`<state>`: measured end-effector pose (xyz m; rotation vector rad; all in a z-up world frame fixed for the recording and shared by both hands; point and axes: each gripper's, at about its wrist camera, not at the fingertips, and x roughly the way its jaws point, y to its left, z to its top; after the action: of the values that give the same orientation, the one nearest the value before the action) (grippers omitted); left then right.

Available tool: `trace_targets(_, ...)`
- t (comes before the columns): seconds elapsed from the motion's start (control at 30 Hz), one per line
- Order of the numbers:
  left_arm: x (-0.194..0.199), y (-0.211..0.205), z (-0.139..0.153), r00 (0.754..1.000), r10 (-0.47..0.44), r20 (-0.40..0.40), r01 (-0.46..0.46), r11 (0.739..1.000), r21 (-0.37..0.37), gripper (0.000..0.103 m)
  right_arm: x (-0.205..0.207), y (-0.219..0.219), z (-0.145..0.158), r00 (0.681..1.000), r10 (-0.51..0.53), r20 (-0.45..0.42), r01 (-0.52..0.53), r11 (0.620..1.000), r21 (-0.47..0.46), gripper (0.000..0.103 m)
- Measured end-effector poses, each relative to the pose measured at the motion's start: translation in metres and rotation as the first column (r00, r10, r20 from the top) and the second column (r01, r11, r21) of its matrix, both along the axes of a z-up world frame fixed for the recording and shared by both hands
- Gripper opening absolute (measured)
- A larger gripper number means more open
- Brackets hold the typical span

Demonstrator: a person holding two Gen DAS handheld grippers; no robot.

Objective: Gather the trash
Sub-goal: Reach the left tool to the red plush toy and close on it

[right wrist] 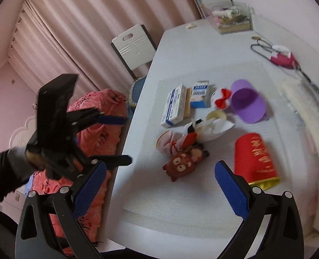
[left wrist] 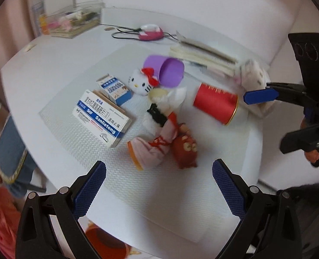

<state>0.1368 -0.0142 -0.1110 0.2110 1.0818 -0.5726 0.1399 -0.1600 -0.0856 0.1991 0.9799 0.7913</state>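
1. Hovering above the worktop [left wrist: 51, 64], both grippers are empty; left gripper [left wrist: 159, 185] and right gripper [right wrist: 160, 185] have fingers spread, nothing pinched.
2. Judged step: approach; next, choose trash, likely the crumpled tissue [right wrist: 213, 127] mid-mat beside the purple cup [right wrist: 249, 103], then descend and close.
3. Counted: two medicine boxes [left wrist: 103, 118], one red canister [left wrist: 215, 103], one Hello Kitty plush [left wrist: 140, 84], one brown plush [right wrist: 181, 165].
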Motion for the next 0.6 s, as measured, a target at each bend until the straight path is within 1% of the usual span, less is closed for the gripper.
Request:
trace_targets(0.1, 0.006, 0.001, -0.014, 0.996, -0.087, 0.002, 0.087, 0.996, 0.032, 0.097, 0.002, 0.010, -0.012, 1.000, -0.003, -0.003, 0.003, 1.000, -0.018, 0.090)
trace_targets(0.13, 0.009, 0.000, -0.019, 0.992, -0.129, 0.002, 0.128, 0.991, 0.045, 0.097, 0.003, 0.014, -0.017, 1.000, -0.004, -0.005, 0.004, 1.000, -0.016, 0.085)
trace_targets(0.23, 0.016, -0.002, -0.031, 0.972, -0.233, 0.027, 0.230, 0.970, 0.080, 0.097, 0.007, 0.021, -0.030, 1.000, -0.013, -0.012, 0.013, 0.999, -0.031, 0.080)
trace_targets(0.27, 0.018, -0.001, -0.033, 0.966, -0.256, 0.027, 0.253, 0.964, 0.076, 0.097, 0.008, 0.025, -0.035, 1.000, -0.011, -0.001, 0.011, 0.999, -0.040, 0.078)
trace_targets(0.3, 0.020, 0.000, -0.034, 0.959, -0.284, 0.025, 0.282, 0.957, 0.067, 0.095, 0.010, 0.027, -0.039, 1.000, -0.014, 0.006, 0.014, 0.998, -0.057, 0.077)
trace_targets(0.33, 0.023, -0.001, -0.036, 0.944, -0.328, 0.022, 0.326, 0.944, 0.057, 0.088, 0.011, 0.030, -0.043, 1.000, -0.021, 0.015, 0.022, 0.996, -0.081, 0.077)
trace_targets(0.37, 0.024, -0.001, -0.039, 0.934, -0.358, 0.019, 0.357, 0.933, 0.053, 0.086, 0.012, 0.033, -0.048, 0.999, -0.026, 0.020, 0.028, 0.995, -0.092, 0.076)
trace_targets(0.4, 0.024, -0.001, -0.041, 0.924, -0.382, 0.021, 0.381, 0.923, 0.055, 0.083, 0.013, 0.034, -0.051, 0.999, -0.028, 0.021, 0.030, 0.995, -0.094, 0.073)
trace_targets(0.43, 0.024, -0.003, -0.045, 0.906, -0.421, 0.031, 0.419, 0.906, 0.067, 0.080, 0.014, 0.036, -0.055, 0.999, -0.035, 0.022, 0.037, 0.994, -0.102, 0.072)
trace_targets(0.5, 0.026, -0.002, -0.048, 0.888, -0.459, 0.038, 0.457, 0.888, 0.048, 0.073, 0.014, 0.039, -0.062, 0.998, -0.051, 0.027, 0.054, 0.991, -0.122, 0.072)
trace_targets(0.53, 0.026, -0.003, -0.048, 0.877, -0.478, 0.053, 0.477, 0.878, 0.026, 0.073, 0.015, 0.040, -0.064, 0.998, -0.062, 0.028, 0.066, 0.990, -0.127, 0.072)
trace_targets(0.6, 0.027, -0.005, -0.049, 0.860, -0.506, 0.074, 0.505, 0.863, 0.033, 0.073, 0.014, 0.041, -0.068, 0.996, -0.083, 0.031, 0.087, 0.989, -0.123, 0.072)
